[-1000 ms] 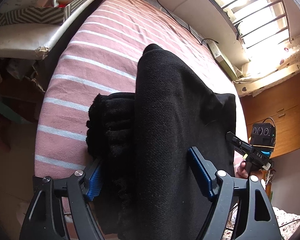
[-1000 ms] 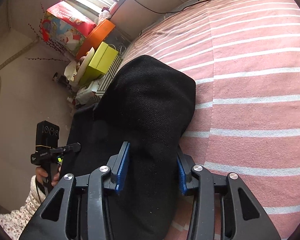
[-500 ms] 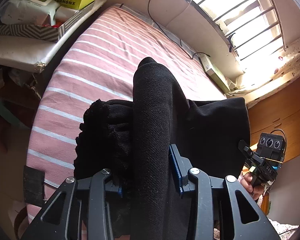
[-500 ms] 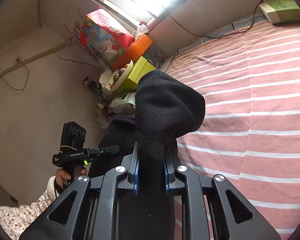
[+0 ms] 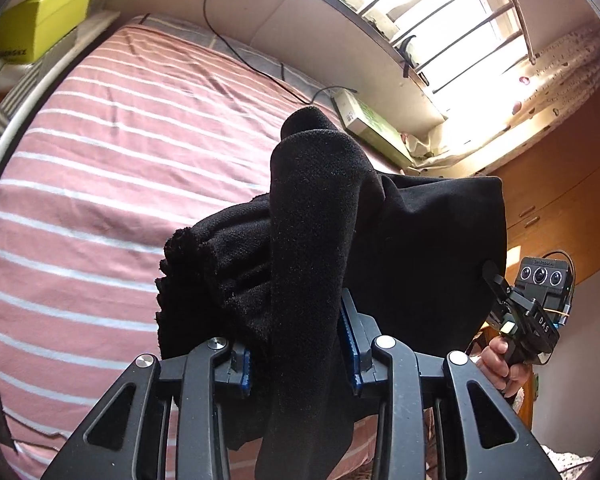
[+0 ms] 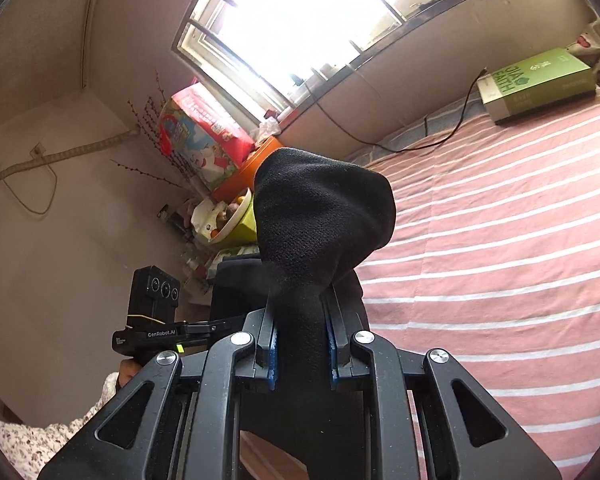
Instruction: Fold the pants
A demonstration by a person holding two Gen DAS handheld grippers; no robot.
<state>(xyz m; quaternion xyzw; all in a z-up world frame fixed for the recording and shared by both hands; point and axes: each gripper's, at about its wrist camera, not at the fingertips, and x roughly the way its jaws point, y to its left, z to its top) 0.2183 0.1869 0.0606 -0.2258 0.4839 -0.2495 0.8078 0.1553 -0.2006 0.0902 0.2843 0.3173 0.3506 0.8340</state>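
Observation:
The black pants (image 5: 312,216) hang lifted above the pink striped bed (image 5: 100,152). My left gripper (image 5: 298,354) is shut on a thick fold of the pants, with bunched fabric spilling to its left. My right gripper (image 6: 302,350) is shut on another fold of the pants (image 6: 320,208), which stands up in a hump between the fingers. The right gripper also shows at the right edge of the left wrist view (image 5: 500,292), touching the stretched edge of the cloth. The left gripper shows at the left in the right wrist view (image 6: 216,325).
A green and white box (image 6: 536,80) and a black cable (image 6: 456,124) lie at the bed's far edge under the barred window (image 5: 440,8). Boxes and a bowl of fruit (image 6: 224,216) are piled beside the bed. A wooden wardrobe (image 5: 560,184) stands on the right.
Both grippers closed on the pants and lifted them off the bed. The cloth rose and now stretches between the two grippers.

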